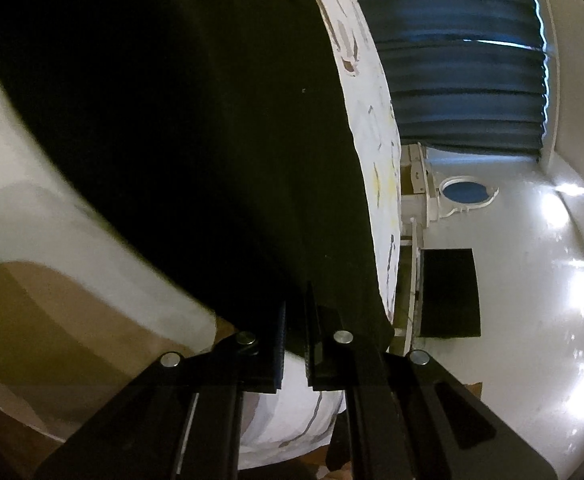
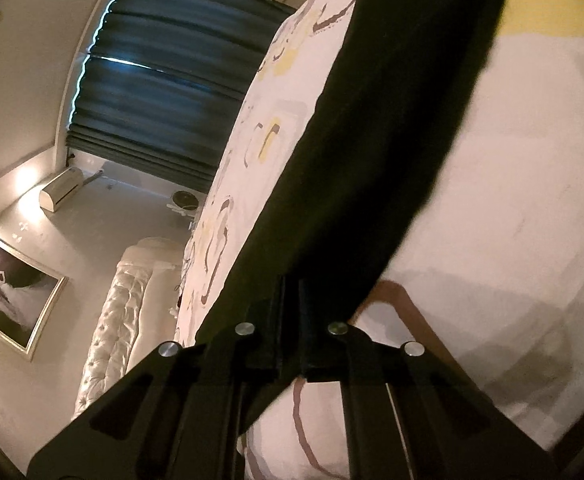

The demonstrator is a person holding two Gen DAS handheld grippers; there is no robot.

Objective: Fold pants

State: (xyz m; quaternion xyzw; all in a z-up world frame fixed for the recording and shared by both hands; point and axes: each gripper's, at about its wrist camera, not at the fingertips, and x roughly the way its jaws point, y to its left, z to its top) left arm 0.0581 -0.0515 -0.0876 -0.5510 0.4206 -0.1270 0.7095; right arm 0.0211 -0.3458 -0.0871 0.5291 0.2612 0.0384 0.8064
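Left tongs (image 1: 295,312) pinch the black pants (image 1: 195,128) over the patterned bedsheet (image 1: 372,128).

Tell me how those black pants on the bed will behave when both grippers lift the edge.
The black pants lie flat, following the patterned bedcover, so they will probably sag between the left gripper and right gripper rather than hold shape. Both jaws look shut on thin edges, so the cloth may slip if tugged. It looks light and unbreakable.
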